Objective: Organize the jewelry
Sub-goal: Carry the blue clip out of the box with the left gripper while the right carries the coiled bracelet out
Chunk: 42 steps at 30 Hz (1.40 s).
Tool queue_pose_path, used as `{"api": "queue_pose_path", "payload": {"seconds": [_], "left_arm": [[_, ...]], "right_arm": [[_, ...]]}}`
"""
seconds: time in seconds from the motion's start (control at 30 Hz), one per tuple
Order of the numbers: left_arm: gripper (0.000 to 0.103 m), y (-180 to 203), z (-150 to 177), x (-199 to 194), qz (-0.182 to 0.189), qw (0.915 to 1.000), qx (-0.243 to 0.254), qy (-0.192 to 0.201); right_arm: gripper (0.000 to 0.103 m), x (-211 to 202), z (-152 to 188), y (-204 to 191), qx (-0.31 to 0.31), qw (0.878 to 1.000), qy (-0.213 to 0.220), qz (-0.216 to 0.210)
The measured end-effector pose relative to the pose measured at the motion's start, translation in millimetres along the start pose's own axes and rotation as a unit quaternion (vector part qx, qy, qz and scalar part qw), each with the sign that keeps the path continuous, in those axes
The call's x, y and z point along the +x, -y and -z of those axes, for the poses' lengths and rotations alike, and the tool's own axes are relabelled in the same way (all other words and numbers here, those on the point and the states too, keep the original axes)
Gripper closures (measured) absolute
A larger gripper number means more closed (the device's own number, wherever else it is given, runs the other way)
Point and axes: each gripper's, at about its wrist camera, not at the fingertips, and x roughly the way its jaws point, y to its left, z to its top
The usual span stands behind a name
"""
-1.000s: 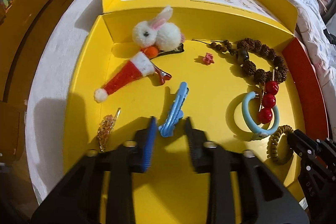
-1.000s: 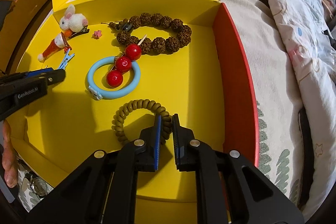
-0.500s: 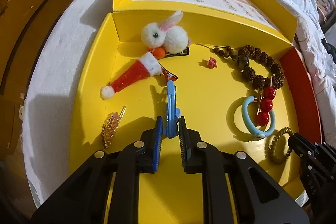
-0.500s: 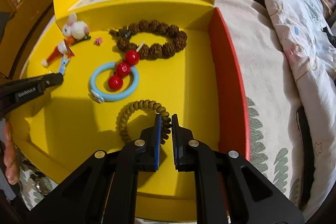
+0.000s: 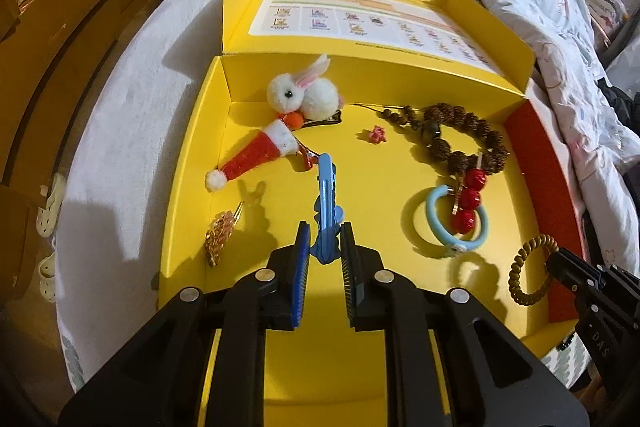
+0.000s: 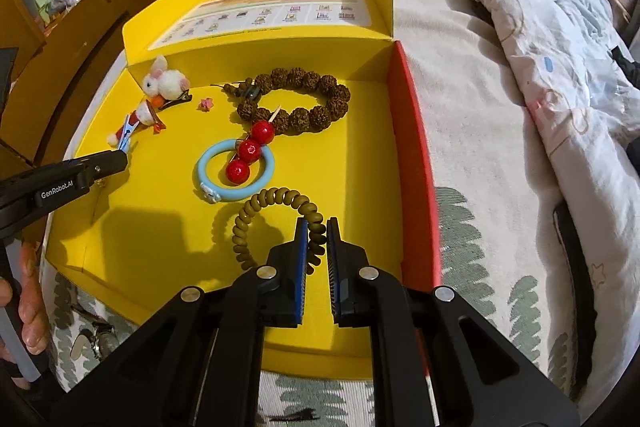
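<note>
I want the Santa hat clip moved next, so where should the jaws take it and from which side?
Grip the Santa hat clip across the narrow red cone, coming from above. It lies flat, pompom pointing away from the rabbit clip crowding its white brim, so the cone is freest.

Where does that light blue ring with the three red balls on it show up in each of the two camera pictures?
Left wrist view: the blue ring lies right of centre, on the yellow tray floor.
Right wrist view: the blue ring sits left of centre, just beyond the coiled hair tie.
Shared landmark: the brown bead bracelet, just beyond the ring in both.
</note>
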Motion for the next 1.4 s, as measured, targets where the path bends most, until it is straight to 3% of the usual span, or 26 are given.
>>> {"api": "queue_pose_path", "payload": {"seconds": [0.27,0.7,1.0,1.4], "left_arm": [[0.087,14.2,15.8,-34.0,0.009,0.9997,0.015,0.019],[0.087,80.2,101.2,-92.7,0.061,0.9931,0.096,0.032],[0.087,118.0,146.4,-60.0,0.06,0.9875,0.145,-0.017],[0.087,124.5,163.5,-22.7,0.04,0.9863,0.151,-0.054]], "right_arm": [[0.093,-43.9,10.5,14.0,0.013,0.999,0.029,-0.006],[0.093,-102.9,45.9,77.0,0.079,0.995,0.055,0.008],[0.093,-81.6,63.8,131.7,0.128,0.991,0.027,0.02],[0.093,-33.3,58.7,149.3,0.134,0.99,-0.018,0.046]]}}
